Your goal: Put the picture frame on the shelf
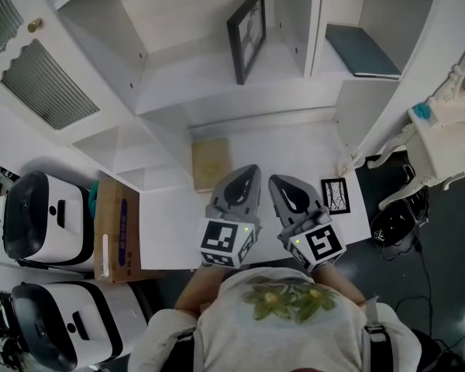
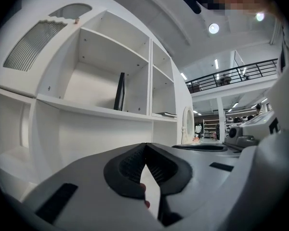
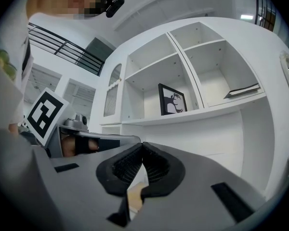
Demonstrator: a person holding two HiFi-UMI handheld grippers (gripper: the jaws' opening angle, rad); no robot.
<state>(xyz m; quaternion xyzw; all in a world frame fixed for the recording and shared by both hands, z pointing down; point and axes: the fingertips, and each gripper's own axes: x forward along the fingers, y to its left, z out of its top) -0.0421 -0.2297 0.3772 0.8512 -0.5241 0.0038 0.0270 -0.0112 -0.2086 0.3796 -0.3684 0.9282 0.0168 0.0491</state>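
A black picture frame (image 1: pixel 246 33) with a deer print stands upright on the middle shelf of the white shelf unit (image 1: pixel 217 91). It shows edge-on in the left gripper view (image 2: pixel 119 91) and face-on in the right gripper view (image 3: pixel 172 99). My left gripper (image 1: pixel 250 170) and right gripper (image 1: pixel 279 181) hover side by side over the white table (image 1: pixel 170 231), close to the person's body and well short of the shelf. Both are shut with nothing between the jaws, as seen at the left gripper (image 2: pixel 145 146) and the right gripper (image 3: pixel 142 145).
A second small black frame (image 1: pixel 335 195) lies flat on the table beside the right gripper. A tan board (image 1: pixel 211 163) lies ahead of the left gripper. A dark book (image 1: pixel 362 50) lies on the right shelf. A cardboard box (image 1: pixel 116 227) and white appliances (image 1: pixel 43 219) stand at the left.
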